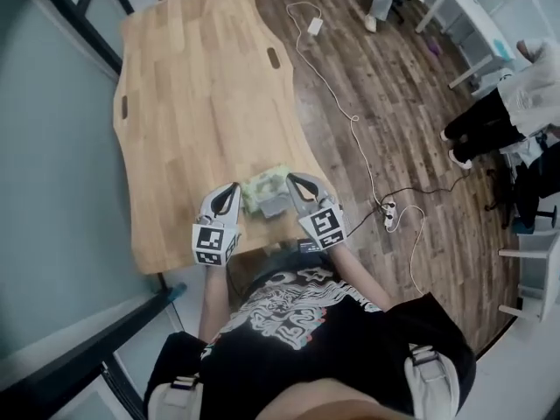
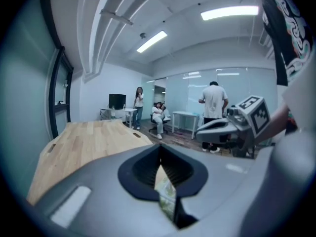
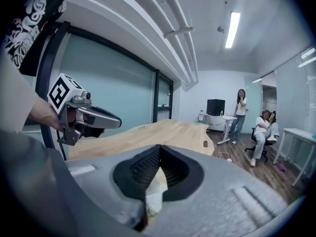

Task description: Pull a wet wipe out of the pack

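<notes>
Currently, in the head view, both of my tools sit low in the centre of the frame, over the near edge of a pale wooden tabletop (image 1: 201, 86). Between them is the wet wipe pack (image 1: 267, 195), a small soft packet printed in green and white. The left hand-held gripper (image 1: 233, 189) is at its left end and the right hand-held gripper (image 1: 294, 182) at its right end.

In the left gripper view, lower centre, the jaws are pressed together on a thin fold of the pack's green-printed film. In the right gripper view, lower centre, the jaws are likewise clamped on a pale, crumpled fold. I take this for the pack's other end, though I cannot rule out the corner of a wipe. No view shows a wipe clearly drawn out.

I judge the pack to be light and floppy, with slick film that could slide out of an edge pinch. The damp sheets inside should be limp and easy to tear. I would hold the pack by a sealed end seam, where the film is doubled, and take the wipe by its raised fold at the opening. I cannot make out where that opening lies.
</notes>
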Demonstrator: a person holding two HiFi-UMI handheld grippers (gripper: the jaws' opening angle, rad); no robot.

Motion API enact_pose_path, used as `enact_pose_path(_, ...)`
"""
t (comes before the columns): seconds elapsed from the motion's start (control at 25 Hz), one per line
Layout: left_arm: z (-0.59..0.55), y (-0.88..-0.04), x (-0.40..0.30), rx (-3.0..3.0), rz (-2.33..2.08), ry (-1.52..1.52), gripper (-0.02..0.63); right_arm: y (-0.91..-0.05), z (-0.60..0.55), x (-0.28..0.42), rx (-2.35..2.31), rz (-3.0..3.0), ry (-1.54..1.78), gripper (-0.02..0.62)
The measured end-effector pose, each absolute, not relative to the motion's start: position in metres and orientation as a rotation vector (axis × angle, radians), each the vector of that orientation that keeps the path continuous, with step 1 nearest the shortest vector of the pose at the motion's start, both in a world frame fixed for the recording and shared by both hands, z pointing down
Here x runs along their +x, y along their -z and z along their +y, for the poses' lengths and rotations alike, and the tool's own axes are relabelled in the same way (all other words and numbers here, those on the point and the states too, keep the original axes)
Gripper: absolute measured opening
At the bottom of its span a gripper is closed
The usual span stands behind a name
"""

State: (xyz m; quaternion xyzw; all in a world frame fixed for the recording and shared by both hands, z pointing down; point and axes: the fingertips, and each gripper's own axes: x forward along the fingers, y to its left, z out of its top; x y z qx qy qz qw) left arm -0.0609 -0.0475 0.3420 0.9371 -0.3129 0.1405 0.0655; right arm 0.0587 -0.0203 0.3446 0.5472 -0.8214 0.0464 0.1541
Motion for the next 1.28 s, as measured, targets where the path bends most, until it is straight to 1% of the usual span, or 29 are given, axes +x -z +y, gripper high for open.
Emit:
enact_pose_path(0.24, -0.038, -0.320, -0.050, 2.827, -1.005, -0.407, -0.011, -0.323, -0.009, 0.071, 1.655, -2.355, -0.142, -0.002)
enact_pose_path(0.56, -0.024, -0.302, -0.036, 2.826, -1.083, -0.403, -0.011, -0.310, 0.005, 0.073, 1.637, -2.398, -0.131, -0.002)
enact_pose_path(0.92, -0.009, -0.282, -0.040, 2.777, -1.190, -0.385, -0.011, -0.287, 0.011, 0.078, 1.620, -2.428, -0.096, -0.002)
enact_pose_path(1.28, -0.002, -0.282, -0.043, 2.734, -1.245, -0.356, -0.011, -0.286, 0.015, 0.077, 1.593, -2.450, -0.085, -0.002)
